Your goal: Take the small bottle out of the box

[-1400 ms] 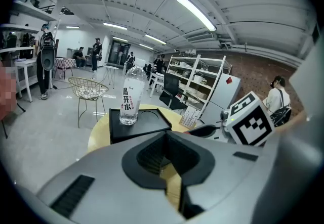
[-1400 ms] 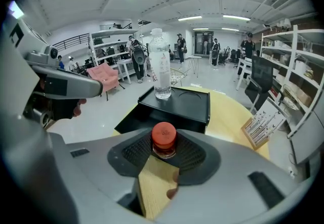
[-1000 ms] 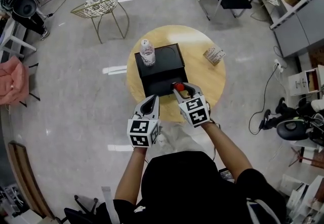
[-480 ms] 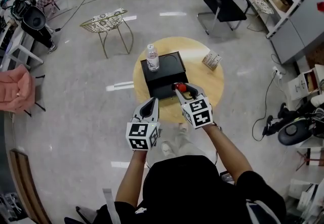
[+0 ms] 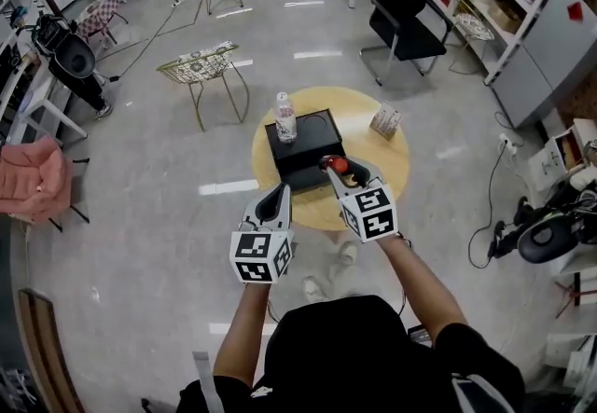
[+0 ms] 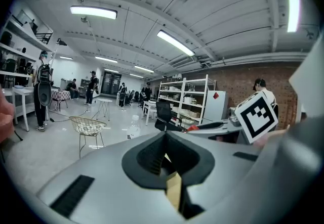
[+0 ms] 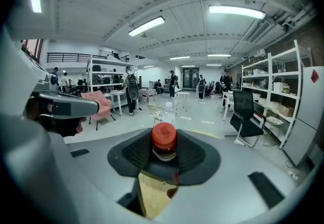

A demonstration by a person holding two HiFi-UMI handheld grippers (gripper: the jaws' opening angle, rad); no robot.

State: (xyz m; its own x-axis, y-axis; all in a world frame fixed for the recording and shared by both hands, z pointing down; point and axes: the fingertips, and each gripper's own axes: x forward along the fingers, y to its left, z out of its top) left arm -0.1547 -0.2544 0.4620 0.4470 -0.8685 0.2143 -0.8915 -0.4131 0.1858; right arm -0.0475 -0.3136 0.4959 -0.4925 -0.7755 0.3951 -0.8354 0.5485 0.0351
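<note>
Head view is showing the left claw [image 5: 279,189] hovering short of the table's near edge, its jaws lying together with nothing between them; the left gripper view is showing the same closed, empty pads. Beyond its tips and a little to their right, the black box [image 5: 312,134] is sitting on the round table [image 5: 378,169], with a clear water bottle [image 5: 285,117] standing on the box's far left corner. Further right, the right claw [image 5: 341,165] is clamping the small bottle [image 7: 164,153] by the neck, with the red cap [image 7: 164,136] poking up above the pads. Seen from above, this claw is lining up with the near part of the box and seems to be carrying the bottle clear of it. A small packet [image 5: 386,120] is lying on the table beyond that claw and to its right. By my reading, the taking-out step is all but finishing. The next move is calling for a steady squeeze while the bottle is travelling toward bare tabletop to the right of the claw, then an upright set-down before the jaws part.
</note>
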